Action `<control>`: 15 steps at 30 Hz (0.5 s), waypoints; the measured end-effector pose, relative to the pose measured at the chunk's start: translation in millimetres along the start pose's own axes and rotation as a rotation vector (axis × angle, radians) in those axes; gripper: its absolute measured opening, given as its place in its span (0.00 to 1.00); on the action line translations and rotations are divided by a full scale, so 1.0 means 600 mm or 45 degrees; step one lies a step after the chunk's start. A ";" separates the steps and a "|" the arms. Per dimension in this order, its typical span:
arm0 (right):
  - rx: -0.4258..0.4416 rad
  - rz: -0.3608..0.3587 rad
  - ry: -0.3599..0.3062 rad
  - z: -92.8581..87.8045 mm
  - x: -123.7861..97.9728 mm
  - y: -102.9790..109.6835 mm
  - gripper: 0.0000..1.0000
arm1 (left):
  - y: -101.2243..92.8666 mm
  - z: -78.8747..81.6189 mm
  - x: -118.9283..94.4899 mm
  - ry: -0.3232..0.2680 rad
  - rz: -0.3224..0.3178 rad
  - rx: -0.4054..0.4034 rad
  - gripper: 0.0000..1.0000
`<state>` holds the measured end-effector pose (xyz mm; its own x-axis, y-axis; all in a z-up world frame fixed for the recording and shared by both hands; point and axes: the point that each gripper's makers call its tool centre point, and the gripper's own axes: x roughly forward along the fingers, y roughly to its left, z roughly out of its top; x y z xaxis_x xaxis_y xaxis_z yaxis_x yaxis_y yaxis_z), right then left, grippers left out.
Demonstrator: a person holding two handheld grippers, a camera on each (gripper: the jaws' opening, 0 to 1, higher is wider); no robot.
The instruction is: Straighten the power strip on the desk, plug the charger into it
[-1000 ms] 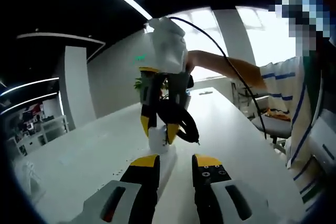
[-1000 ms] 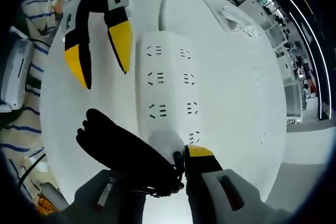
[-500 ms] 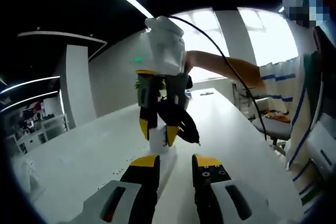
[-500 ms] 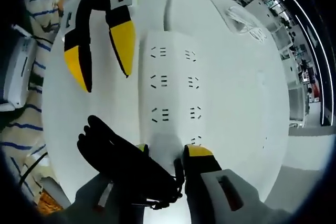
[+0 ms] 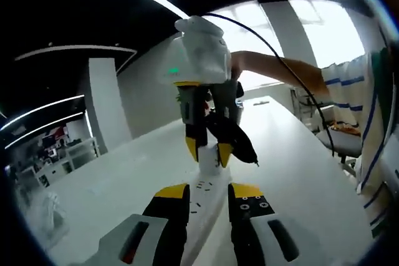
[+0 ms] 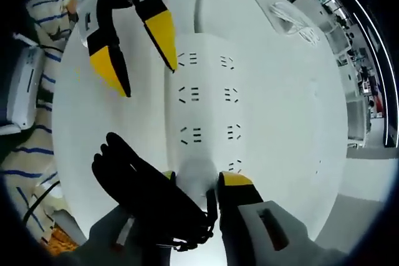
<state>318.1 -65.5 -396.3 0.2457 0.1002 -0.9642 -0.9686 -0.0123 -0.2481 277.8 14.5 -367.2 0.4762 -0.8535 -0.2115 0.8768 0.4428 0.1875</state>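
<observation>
Power strip (image 6: 209,113) lies flat on the white desk (image 6: 293,110), sockets up, two columns of outlets. Its long axis runs straight between the two tools: one end under the right tool (image 6: 198,182), the other end toward the left tool (image 6: 140,51).

Right tool: yellow tips closed on the near end of the strip, one tip on each long side, touching. A black bundle (image 6: 146,185) sits on its left jaw, partly hiding that tip; cannot tell what it is. In the left gripper view the right tool (image 5: 209,154) comes down from above onto the far end of the strip (image 5: 209,182), a person's arm (image 5: 280,70) behind it, black cable (image 5: 293,85) looping off it.

Left tool (image 5: 209,192): jaws narrowly apart, holding nothing, the strip's near end in line with the gap; contact cannot be judged. In the right gripper view one of its tips is just at the strip's corner, the other off to the side over bare desk.

Coiled white cord (image 6: 290,17) lies beyond the strip, well apart, near the desk's far edge. Charger not identifiable.
</observation>
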 end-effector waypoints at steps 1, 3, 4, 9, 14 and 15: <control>-0.001 0.001 -0.001 0.000 0.000 0.000 0.24 | 0.005 0.003 -0.002 -0.013 -0.003 -0.029 0.25; 0.002 0.001 0.000 -0.001 0.000 -0.001 0.24 | 0.010 0.005 -0.004 -0.025 0.006 -0.049 0.25; 0.003 -0.002 -0.001 -0.001 0.000 -0.001 0.24 | 0.012 0.005 -0.004 -0.024 0.011 -0.052 0.25; 0.012 -0.047 -0.079 0.001 -0.003 -0.007 0.25 | 0.025 -0.002 -0.004 -0.007 0.043 -0.058 0.25; -0.022 -0.114 -0.125 0.004 -0.006 -0.015 0.26 | 0.038 -0.010 -0.005 0.018 0.079 -0.061 0.25; -0.033 -0.137 -0.134 0.004 -0.006 -0.017 0.26 | 0.041 -0.011 -0.006 0.020 0.087 -0.059 0.25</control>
<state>327.2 -63.1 -390.0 0.3416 0.2063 -0.9169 -0.9353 -0.0213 -0.3532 297.8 30.2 -367.9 0.5355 -0.8168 -0.2147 0.8444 0.5121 0.1575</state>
